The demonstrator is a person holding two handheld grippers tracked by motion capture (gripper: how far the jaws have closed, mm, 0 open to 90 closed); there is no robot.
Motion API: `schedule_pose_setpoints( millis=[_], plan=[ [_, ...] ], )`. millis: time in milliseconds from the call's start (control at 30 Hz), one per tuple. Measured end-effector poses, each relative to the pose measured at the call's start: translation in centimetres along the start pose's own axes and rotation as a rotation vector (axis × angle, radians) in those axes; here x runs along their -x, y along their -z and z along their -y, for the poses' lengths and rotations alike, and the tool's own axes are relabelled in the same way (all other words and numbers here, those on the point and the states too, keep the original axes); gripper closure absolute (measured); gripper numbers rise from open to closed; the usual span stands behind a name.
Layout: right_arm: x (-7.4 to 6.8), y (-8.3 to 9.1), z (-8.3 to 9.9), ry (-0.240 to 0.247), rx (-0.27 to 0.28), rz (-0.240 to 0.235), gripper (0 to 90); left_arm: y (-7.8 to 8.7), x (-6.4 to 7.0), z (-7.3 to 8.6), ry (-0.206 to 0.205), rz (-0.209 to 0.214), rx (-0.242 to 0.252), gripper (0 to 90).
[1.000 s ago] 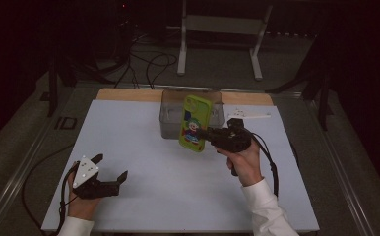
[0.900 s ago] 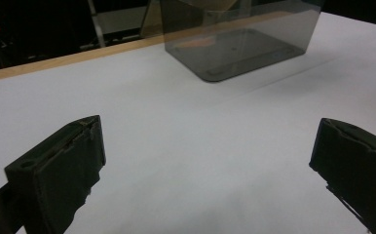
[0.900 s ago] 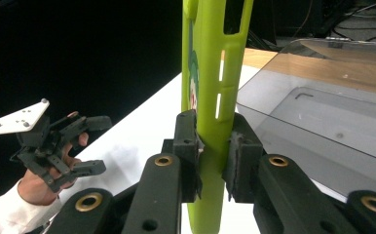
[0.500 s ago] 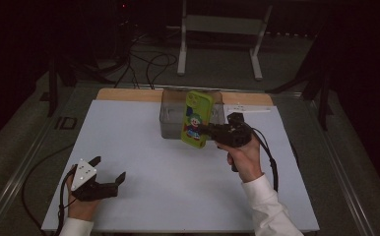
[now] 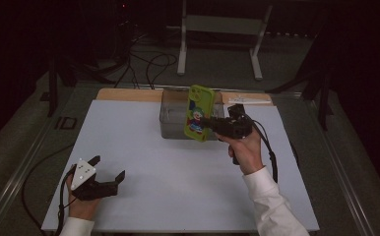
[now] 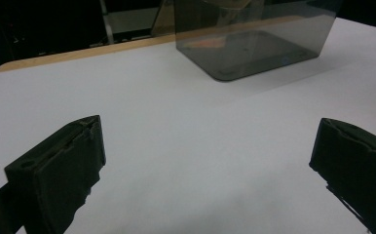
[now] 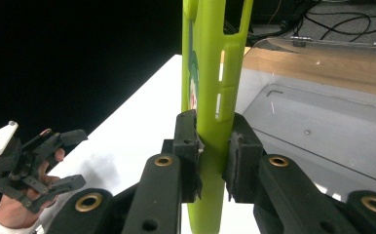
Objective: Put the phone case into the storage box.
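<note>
Because the right gripper (image 7: 211,161) pinches the green phone case (image 5: 199,112) by its lower edge, the case stands upright, raised just in front of the clear box (image 5: 175,115), seemingly so it can go in end-first from above. The left gripper (image 5: 108,176), well clear of the box toward the person's side of the white table (image 5: 178,196), rests with jaws spread and empty, probably to leave room.
</note>
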State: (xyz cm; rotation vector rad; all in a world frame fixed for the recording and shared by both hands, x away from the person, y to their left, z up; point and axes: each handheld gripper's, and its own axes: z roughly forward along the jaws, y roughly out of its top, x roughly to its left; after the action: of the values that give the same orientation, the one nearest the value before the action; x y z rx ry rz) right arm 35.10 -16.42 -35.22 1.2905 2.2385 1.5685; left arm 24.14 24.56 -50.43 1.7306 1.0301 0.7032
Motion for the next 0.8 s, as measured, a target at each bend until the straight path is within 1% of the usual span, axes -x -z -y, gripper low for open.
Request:
schedule_pose_setpoints(
  millis=[167,367,533,667,800],
  plan=[
    [0.2,-0.1,-0.7,-0.006,-0.009,0.010,77.8,0.0,-0.1,0.0,0.013,-0.001,0.006,0.0],
    [0.3,-0.3,-1.5,-0.008,-0.022,0.029,77.8,0.0,-0.1,0.0,0.013,-0.003,0.007,0.0],
    [0.3,-0.6,-2.2,-0.004,-0.029,0.033,77.9,0.0,-0.1,0.0,0.016,-0.005,0.008,0.0],
    [0.7,-0.8,-2.6,-0.007,-0.037,0.044,77.9,0.0,-0.2,0.0,0.019,-0.008,0.006,0.0],
    [0.9,-1.0,-3.0,-0.011,-0.046,0.056,77.9,0.0,-0.1,0.0,0.013,-0.009,0.001,0.0]
  ],
)
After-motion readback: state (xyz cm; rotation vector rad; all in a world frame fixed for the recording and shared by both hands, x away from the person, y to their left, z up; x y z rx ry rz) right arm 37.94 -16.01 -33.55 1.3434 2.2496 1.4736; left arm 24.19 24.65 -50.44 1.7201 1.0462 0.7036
